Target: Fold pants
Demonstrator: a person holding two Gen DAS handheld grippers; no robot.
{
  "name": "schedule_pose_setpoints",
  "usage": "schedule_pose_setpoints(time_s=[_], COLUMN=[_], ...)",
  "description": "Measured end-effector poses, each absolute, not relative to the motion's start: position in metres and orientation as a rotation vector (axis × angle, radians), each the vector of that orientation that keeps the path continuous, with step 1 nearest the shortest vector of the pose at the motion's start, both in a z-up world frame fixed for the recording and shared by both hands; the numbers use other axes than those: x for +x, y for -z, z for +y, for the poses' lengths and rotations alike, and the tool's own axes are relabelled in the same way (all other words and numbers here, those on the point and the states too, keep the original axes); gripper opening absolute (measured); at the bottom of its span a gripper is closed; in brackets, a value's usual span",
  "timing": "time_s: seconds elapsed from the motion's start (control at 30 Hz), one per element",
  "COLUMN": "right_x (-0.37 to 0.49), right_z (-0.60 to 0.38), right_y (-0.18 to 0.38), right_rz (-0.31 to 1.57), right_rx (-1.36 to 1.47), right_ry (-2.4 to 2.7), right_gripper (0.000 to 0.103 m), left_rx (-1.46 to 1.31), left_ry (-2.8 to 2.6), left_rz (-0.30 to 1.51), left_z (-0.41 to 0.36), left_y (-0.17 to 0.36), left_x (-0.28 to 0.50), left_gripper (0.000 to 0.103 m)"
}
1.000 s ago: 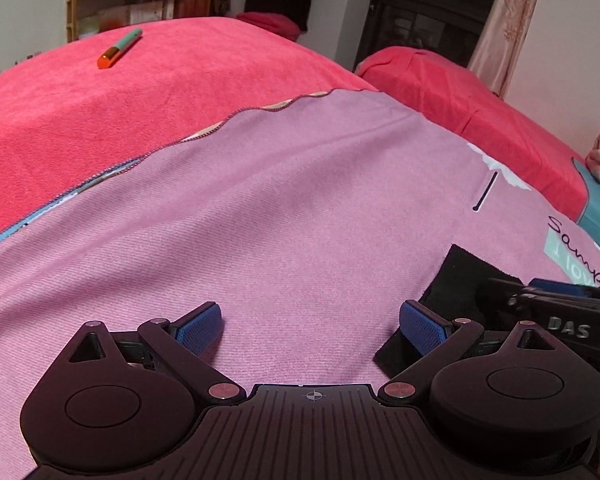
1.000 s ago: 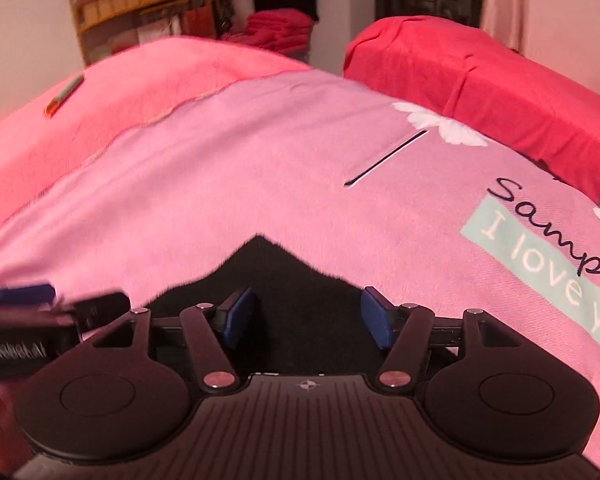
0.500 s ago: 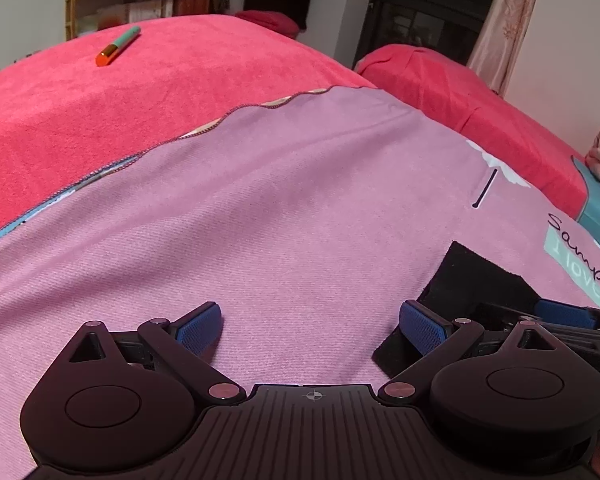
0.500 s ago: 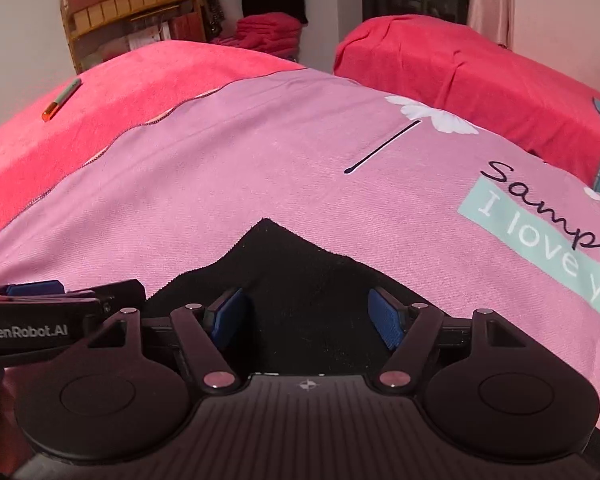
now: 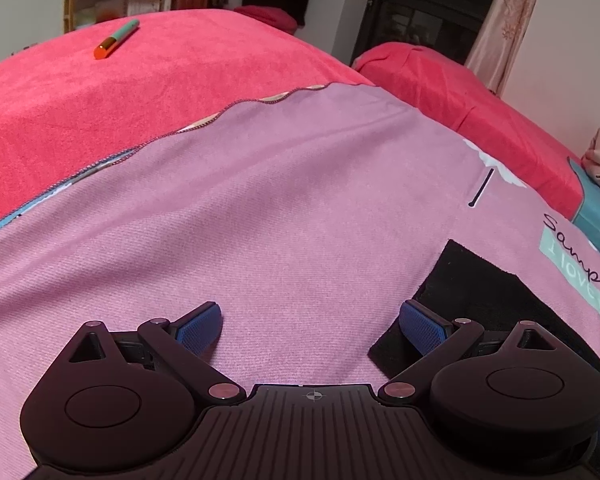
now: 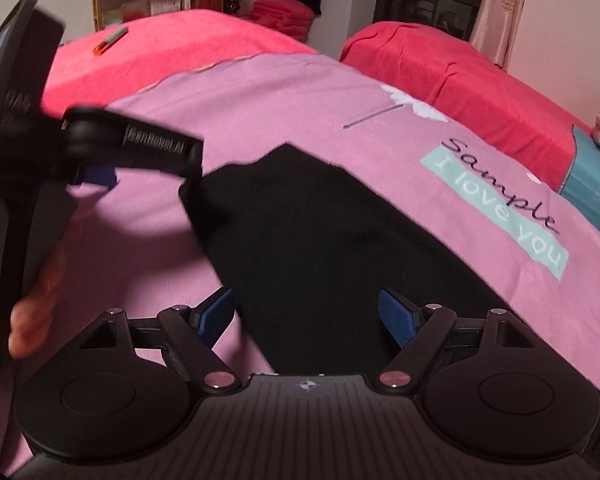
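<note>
Holding both tongs spread wide above one pair of black pants [image 6: 320, 220] on the bed.

Working left to right: one orange-capped pen [image 5: 116, 39] lies far off on the red blanket [image 5: 100, 92], well apart from everything. Your left tongs [image 5: 310, 326] gape open over bare pink sheet [image 5: 280, 220], gripping nothing; the pants' near corner lies just beside their right finger. Your right tongs [image 6: 307, 314] are likewise open and grip nothing, hovering over the dark cloth, whose pointed edge reaches toward the sheet's one printed flower. You have broad open sheet ahead and to the left; to the right, one red pillow [image 6: 460, 76] borders the sheet.
</note>
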State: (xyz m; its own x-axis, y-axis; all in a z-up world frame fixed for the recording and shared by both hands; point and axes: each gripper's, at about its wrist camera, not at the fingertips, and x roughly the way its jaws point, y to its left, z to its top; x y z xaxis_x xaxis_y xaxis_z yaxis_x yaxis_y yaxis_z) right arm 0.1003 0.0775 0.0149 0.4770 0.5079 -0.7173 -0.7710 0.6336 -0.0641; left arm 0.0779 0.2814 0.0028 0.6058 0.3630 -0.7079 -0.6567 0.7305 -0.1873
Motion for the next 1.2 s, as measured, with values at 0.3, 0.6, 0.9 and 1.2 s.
schedule_pose_setpoints(time_s=[0.3,0.6,0.9,1.2], right_x=[0.101,0.091,0.076,0.079], right_z=[0.076,0.094,0.141,0.173], right_y=[-0.018,-0.002,0.008,0.026], right_rz=[0.813,0.762,0.552,0.398], right_rx=[-0.236,-0.406,-0.556,-0.641], right_ry=[-1.011,-0.913,-0.782,-0.666], right_gripper=[0.079,0.076,0.074,0.082], left_rx=[-0.481,-0.495,-0.534,-0.570], left_ry=[-0.612,-0.639,-0.640,-0.637], left_rz=[0.698,0.687,0.674,0.659], left_z=[0.285,0.288,0.294,0.298], left_y=[-0.002,-0.004,-0.005,-0.006], left_x=[0.077,0.073,0.067,0.063], left_gripper=[0.103,0.103,0.103,0.103])
